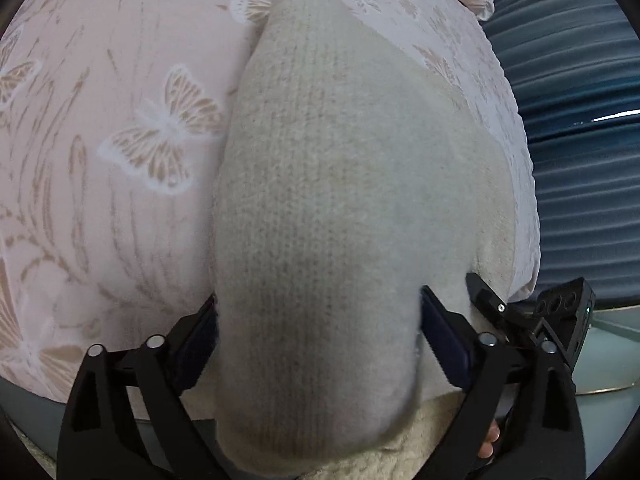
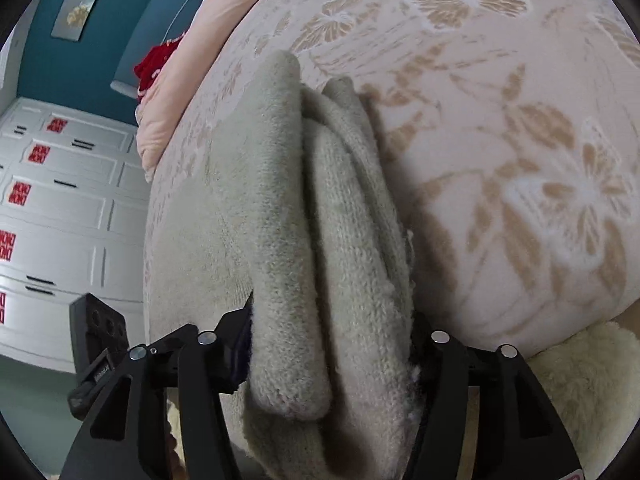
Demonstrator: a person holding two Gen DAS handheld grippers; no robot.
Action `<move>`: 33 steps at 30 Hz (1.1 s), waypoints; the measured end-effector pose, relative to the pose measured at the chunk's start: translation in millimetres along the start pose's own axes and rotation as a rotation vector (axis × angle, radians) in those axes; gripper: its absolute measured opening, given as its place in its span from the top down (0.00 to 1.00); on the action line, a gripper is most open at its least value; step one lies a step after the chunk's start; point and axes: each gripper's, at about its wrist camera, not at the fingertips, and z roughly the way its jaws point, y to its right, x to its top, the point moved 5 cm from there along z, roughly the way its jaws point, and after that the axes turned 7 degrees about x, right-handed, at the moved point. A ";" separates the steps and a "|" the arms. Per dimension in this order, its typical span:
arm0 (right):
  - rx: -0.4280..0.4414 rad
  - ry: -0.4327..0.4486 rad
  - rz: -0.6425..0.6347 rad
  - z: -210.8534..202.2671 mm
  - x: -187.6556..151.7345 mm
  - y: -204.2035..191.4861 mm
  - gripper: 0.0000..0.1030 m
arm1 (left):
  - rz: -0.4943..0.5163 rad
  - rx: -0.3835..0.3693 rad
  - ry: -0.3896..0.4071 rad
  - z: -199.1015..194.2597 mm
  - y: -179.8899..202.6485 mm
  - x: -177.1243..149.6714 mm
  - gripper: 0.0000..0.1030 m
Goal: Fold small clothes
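A cream knitted garment [image 1: 340,184] lies on a pink bedspread with butterfly print [image 1: 120,140]. My left gripper [image 1: 320,332] is shut on the garment's near end, which bulges thickly between the two fingers. In the right wrist view my right gripper [image 2: 332,340] is shut on bunched folds of the same knit [image 2: 320,200], which stands up in ridges between the fingers. The right gripper's body also shows at the lower right of the left wrist view [image 1: 560,320].
The bedspread [image 2: 520,160] covers most of both views. A blue padded headboard [image 1: 580,120] is on the right. White drawers with red stickers [image 2: 60,200] stand left, with a red cloth [image 2: 154,68] and a pink pillow [image 2: 192,60] beyond. A fluffy cream rug [image 2: 580,380] lies at lower right.
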 end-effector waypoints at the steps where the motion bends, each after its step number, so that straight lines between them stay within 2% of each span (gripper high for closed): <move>1: -0.001 0.001 -0.006 3.9 0.7 -1.4 0.31 | 0.001 0.000 -0.001 3.6 -0.3 3.0 0.07; 3: -0.005 -0.003 -0.008 13.7 3.2 -4.6 0.26 | -0.016 -0.006 -0.006 7.0 2.2 11.1 0.07; 4: -0.007 0.000 -0.013 15.8 5.0 -7.5 0.28 | -0.020 -0.016 -0.007 5.4 4.6 13.9 0.11; 5: -0.004 -0.003 -0.018 16.9 6.6 -12.1 0.34 | -0.012 -0.032 -0.018 3.6 9.7 15.7 0.29; 6: -0.001 0.005 -0.022 13.9 8.8 -16.6 0.51 | 0.004 -0.016 -0.026 -0.1 15.1 17.5 0.38; 7: 0.008 0.025 -0.028 7.9 10.8 -22.7 0.58 | 0.028 0.008 -0.009 -8.3 22.5 19.2 0.43; 9: 0.040 0.067 -0.063 -9.4 14.3 -39.5 0.62 | 0.109 0.044 0.041 -28.2 38.8 18.8 0.51; 11: 0.063 0.114 -0.090 -31.0 15.2 -58.5 0.62 | 0.188 0.070 0.099 -53.3 57.3 18.2 0.52; 15: 0.123 0.239 -0.160 -85.9 15.2 -98.6 0.62 | 0.284 0.049 0.197 -106.9 91.0 13.3 0.52; 20: 0.191 0.401 -0.269 -156.6 13.7 -152.3 0.62 | 0.424 0.014 0.380 -181.6 135.1 -0.5 0.52; 26: 0.233 0.573 -0.421 -222.9 -4.1 -218.3 0.62 | 0.521 -0.062 0.550 -268.6 166.1 -18.9 0.51; 33: 0.290 0.693 -0.564 -266.2 -32.5 -277.5 0.62 | 0.578 -0.116 0.722 -349.1 177.3 -42.5 0.50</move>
